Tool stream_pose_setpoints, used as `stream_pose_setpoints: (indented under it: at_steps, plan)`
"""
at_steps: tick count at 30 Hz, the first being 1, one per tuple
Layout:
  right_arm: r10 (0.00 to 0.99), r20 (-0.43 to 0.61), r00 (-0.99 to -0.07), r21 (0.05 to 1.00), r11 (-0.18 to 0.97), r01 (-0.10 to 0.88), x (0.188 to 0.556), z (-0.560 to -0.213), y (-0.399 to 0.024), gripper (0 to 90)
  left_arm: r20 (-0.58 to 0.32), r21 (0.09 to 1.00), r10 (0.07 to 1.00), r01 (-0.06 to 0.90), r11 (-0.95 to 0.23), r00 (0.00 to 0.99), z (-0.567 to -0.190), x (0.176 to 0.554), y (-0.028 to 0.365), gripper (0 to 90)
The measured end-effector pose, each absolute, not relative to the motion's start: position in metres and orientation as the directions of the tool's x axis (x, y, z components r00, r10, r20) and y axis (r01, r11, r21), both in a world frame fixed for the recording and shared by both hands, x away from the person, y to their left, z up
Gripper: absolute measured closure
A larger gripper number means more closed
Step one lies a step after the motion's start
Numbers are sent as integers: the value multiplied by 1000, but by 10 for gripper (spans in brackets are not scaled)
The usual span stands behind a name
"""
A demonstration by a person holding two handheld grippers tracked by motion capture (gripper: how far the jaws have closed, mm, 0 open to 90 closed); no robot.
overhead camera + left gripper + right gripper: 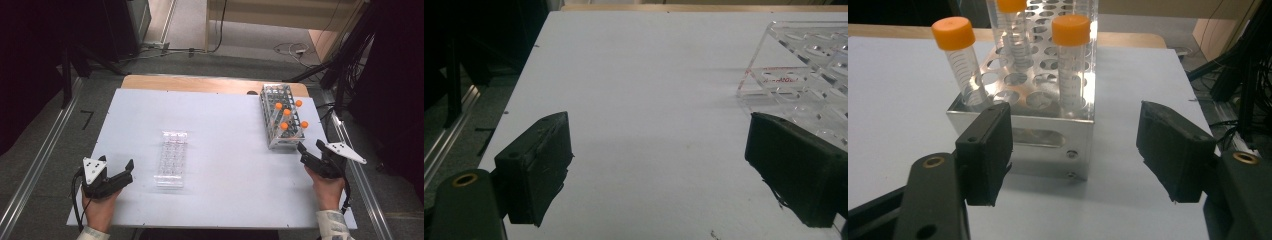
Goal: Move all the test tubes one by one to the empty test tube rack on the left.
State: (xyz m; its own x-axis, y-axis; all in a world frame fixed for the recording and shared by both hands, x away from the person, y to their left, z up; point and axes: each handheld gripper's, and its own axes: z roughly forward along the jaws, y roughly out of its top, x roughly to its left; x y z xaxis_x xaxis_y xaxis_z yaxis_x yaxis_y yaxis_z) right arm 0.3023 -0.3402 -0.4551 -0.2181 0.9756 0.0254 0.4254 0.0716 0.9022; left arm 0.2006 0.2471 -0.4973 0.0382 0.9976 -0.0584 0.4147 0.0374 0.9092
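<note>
On the white table, going left to right: the left gripper rests at about 8 o'clock, its jaws wide apart and empty, pointing toward the clear plastic tray just to its right. Seen from the left gripper view, that tray is transparent, hard-edged and full of small wells; it looks light, stiff and likely to slide on the smooth top.

Farther right, at about 2 o'clock, stands the metal rack with its orange-capped tubes. The right gripper sits just short of the rack's near end, jaws fairly wide and holding nothing. In the right gripper view the nearest tube stands upright at 12 o'clock, and another tube leans at 11 o'clock.

The tubes look light, rigid and slick-walled, so a grip just under the cap should hold best; squeezing the bare wall invites slipping. The rack's top plate and the neighbouring tubes crowd the approach, so coming from above seems safest. Nothing lies between the gripper and the rack.
</note>
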Motion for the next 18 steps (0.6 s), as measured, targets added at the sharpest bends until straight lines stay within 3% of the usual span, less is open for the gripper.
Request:
stream_pose_setpoints:
  at_steps: [18]
  plan:
    - [983, -36, -183, 908, 109, 404, 339, -458, -331, 550, -63, 910, 997, 413, 43, 33, -498, 200, 248, 115]
